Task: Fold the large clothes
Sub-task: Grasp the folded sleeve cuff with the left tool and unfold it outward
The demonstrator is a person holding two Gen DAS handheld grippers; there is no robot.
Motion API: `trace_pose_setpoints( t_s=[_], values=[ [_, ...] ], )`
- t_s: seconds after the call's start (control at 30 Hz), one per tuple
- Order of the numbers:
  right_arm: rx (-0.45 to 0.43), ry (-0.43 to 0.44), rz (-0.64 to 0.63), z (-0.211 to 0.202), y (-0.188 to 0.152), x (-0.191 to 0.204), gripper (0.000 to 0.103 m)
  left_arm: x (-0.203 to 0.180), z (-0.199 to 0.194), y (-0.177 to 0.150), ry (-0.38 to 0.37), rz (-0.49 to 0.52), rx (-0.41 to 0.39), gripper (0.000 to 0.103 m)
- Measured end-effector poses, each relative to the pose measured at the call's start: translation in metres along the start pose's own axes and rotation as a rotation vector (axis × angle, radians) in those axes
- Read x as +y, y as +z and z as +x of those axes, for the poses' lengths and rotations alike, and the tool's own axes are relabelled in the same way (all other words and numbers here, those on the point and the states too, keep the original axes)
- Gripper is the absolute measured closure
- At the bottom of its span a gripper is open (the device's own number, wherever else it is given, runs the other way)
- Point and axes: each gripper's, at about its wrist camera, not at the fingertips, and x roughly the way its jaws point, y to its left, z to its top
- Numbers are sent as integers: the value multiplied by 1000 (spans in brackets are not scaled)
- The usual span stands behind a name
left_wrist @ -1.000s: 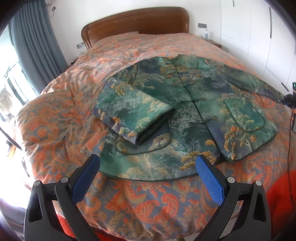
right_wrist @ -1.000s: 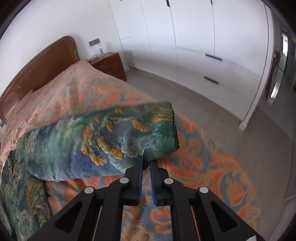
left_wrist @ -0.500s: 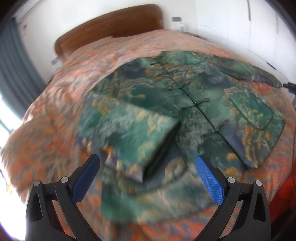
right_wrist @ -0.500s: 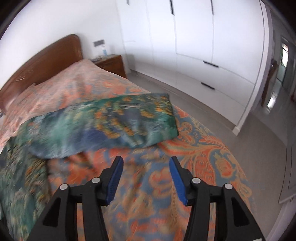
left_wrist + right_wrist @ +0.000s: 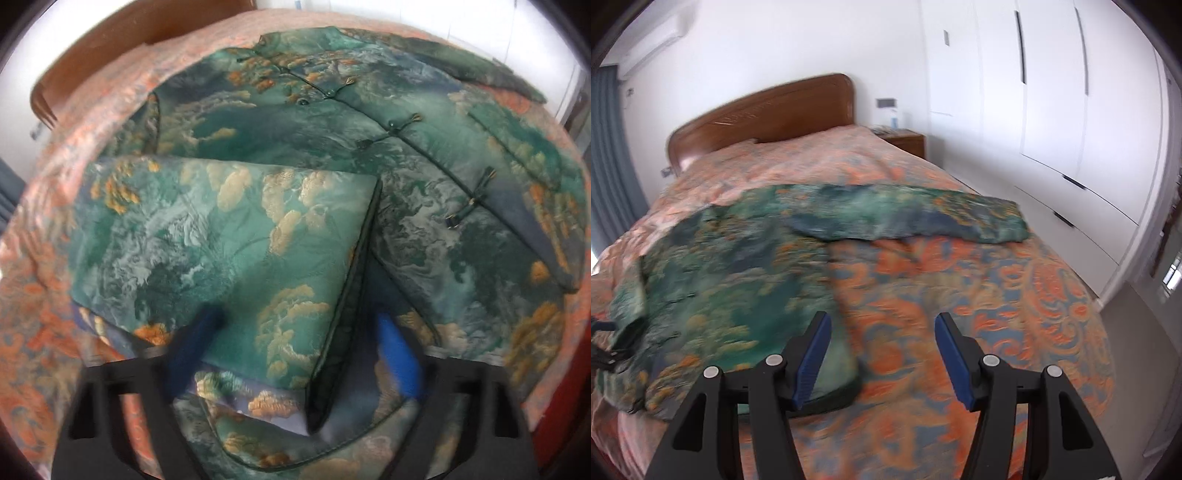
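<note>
My left gripper (image 5: 295, 347), jaws wide and holding nothing, straddles the folded sleeve (image 5: 229, 251) of the jacket (image 5: 424, 177) spread on the bed (image 5: 960, 295). My right gripper (image 5: 882, 354), likewise wide and unloaded, hovers beside the jacket's hem.

Home bedroom, wooden headboard (image 5: 764, 114), quilted bed (image 5: 960, 280), white wardrobes (image 5: 1052, 110)

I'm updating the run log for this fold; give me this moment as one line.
left hand-held gripper: open, straddling folded sleeve | right hand-held gripper: open, empty | jacket: other sleeve unfolded
</note>
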Motion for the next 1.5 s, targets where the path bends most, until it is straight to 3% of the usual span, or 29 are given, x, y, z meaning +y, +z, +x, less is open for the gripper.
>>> trace_pose_setpoints(
  t_s=[0.07, 0.13, 0.23, 0.33, 0.53, 0.73, 0.93, 1.07, 1.37, 1.5],
  values=[
    [-28, 33, -22, -8, -5, 16, 43, 6, -4, 0, -37, -28, -3, 63],
    [-39, 47, -46, -14, -8, 30, 41, 12, -9, 1, -69, -57, -12, 83],
    [-33, 75, -84, -16, -11, 48, 41, 22, -25, 2, -78, -99, -50, 91],
    [-25, 103, -105, -20, -14, 62, 41, 38, -46, -1, -47, -156, -94, 91],
    [-33, 129, -87, -28, -19, 71, 41, 95, -102, -9, 105, -300, -199, 93],
    [-41, 138, -49, -34, -18, 68, 41, 161, -165, -34, 375, -477, -279, 93],
    [-53, 146, -66, -37, -18, 74, 41, 220, -181, -63, 558, -666, -241, 93],
    [-44, 162, -67, -36, -20, 79, 41, 244, -164, -86, 619, -743, -178, 93],
    [-24, 156, -58, -37, -27, 76, 41, 260, -116, -108, 699, -774, -67, 90],
    [-20, 149, -51, -37, -26, 75, 41, 261, -113, -114, 762, -761, -35, 74]
  ],
)
